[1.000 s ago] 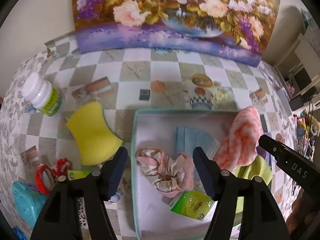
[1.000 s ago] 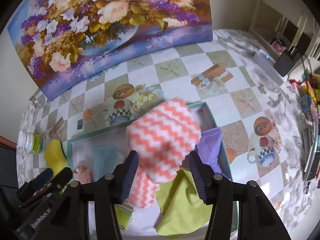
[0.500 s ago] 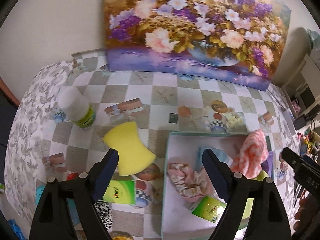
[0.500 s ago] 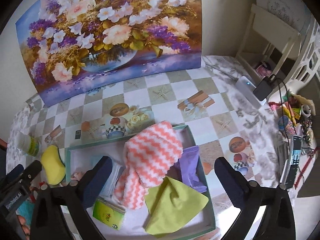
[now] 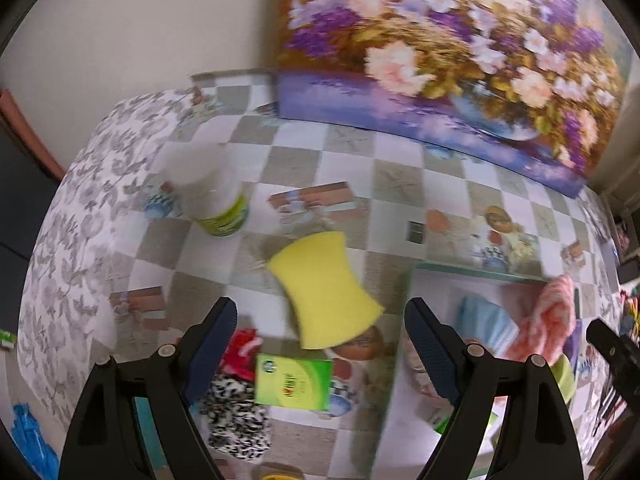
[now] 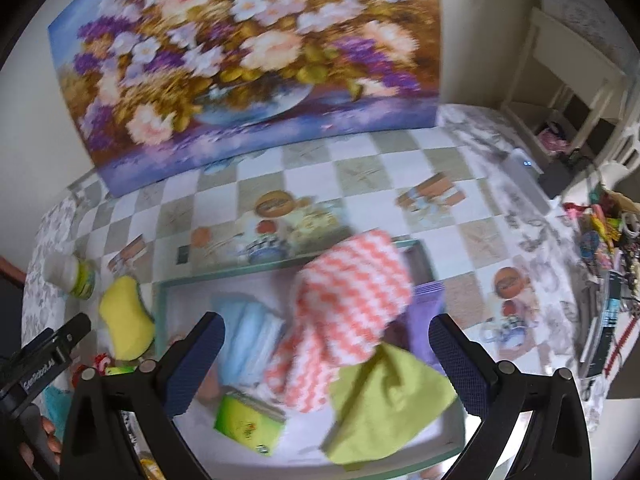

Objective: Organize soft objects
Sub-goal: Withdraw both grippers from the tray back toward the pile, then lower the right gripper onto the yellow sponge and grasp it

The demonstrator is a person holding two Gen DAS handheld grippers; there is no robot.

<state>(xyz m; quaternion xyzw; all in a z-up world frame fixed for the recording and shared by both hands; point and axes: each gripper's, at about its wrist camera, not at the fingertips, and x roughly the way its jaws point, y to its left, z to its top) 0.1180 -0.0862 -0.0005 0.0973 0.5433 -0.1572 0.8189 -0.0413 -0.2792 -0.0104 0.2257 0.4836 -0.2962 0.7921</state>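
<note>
Fingers (image 5: 218, 332) spread wide, empty — both grippers angled steeply down over the table (image 5: 360, 168).

Your left tool (image 5: 318, 344) and your right tool (image 6: 326, 354) both point down, wide open, holding nothing.

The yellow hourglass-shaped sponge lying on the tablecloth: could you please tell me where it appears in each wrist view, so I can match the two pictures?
Left wrist view: the yellow hourglass-shaped sponge lies near the centre, left of the teal-rimmed box.
Right wrist view: the sponge sits at the left, again just outside the box's left wall.
Shared landmark: the white bottle with a green label, beyond the sponge.
</note>
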